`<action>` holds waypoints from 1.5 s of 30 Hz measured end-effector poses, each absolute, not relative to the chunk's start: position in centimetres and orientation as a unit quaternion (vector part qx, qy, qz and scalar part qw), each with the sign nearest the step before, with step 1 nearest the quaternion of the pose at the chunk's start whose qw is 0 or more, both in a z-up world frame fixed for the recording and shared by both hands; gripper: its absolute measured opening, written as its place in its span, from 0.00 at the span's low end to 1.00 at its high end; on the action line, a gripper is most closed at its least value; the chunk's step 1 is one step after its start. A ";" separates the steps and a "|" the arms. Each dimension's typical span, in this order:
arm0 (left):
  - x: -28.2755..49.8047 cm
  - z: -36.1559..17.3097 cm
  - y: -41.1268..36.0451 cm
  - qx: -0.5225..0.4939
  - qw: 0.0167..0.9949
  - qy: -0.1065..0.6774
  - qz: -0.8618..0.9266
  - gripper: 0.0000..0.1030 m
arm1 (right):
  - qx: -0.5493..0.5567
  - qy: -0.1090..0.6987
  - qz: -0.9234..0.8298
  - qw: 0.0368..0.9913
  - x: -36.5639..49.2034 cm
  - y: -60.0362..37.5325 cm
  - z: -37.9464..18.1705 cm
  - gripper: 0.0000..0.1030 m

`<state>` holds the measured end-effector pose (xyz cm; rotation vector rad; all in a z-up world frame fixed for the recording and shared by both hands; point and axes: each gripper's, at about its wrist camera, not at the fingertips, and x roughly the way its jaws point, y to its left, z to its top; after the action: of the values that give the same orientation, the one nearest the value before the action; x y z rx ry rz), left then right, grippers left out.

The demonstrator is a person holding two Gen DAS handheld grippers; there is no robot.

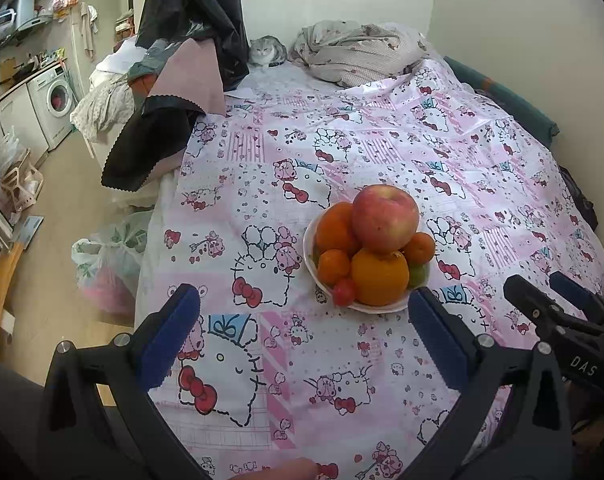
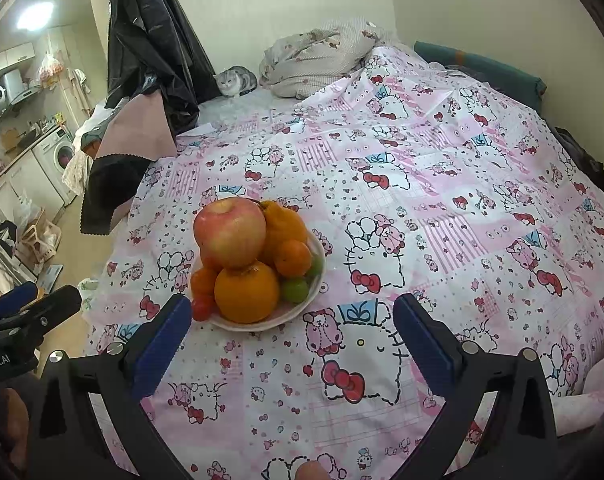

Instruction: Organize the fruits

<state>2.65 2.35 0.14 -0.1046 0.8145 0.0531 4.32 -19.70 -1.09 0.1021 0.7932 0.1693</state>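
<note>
Fruit bowl (image 1: 313, 276) before both spread, empty grippers

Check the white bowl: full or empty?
Full. The white bowl is heaped with oranges, topped by an apple; both grippers are open, holding nothing.

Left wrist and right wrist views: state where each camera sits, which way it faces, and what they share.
Left wrist view: sits behind the open left tool, facing the white fruit bowl ahead-right; the right tool shows at right.
Right wrist view: sits behind the open right tool, facing the bowl ahead-left; the left tool shows at the left edge.
Shared: the bowl, red-yellow apple, large orange, pink cartoon-print cloth, grey cat.
</note>
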 end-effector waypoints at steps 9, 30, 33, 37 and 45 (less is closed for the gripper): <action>2.6 0.1 2.5 -0.050 0.917 0.395 0.027 1.00 | 0.049 0.382 0.083 0.919 4.2 -19.5 -0.8 1.00; 2.6 0.2 2.3 -0.053 0.917 0.394 0.026 1.00 | 0.048 0.382 0.085 0.919 4.0 -19.2 -0.7 1.00; 2.5 0.2 2.3 -0.053 0.917 0.394 0.026 1.00 | 0.051 0.380 0.085 0.920 4.0 -19.4 -0.6 1.00; 2.6 0.3 2.2 -0.051 0.917 0.395 0.027 1.00 | 0.055 0.380 0.085 0.919 4.0 -19.5 -0.7 1.00; 2.6 0.3 2.3 -0.056 0.916 0.395 0.025 1.00 | 0.052 0.378 0.090 0.920 4.0 -19.3 -0.6 1.00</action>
<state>2.58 2.31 0.26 -0.1160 0.8134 0.0508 3.96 -19.35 -0.63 0.1073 0.7762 0.1851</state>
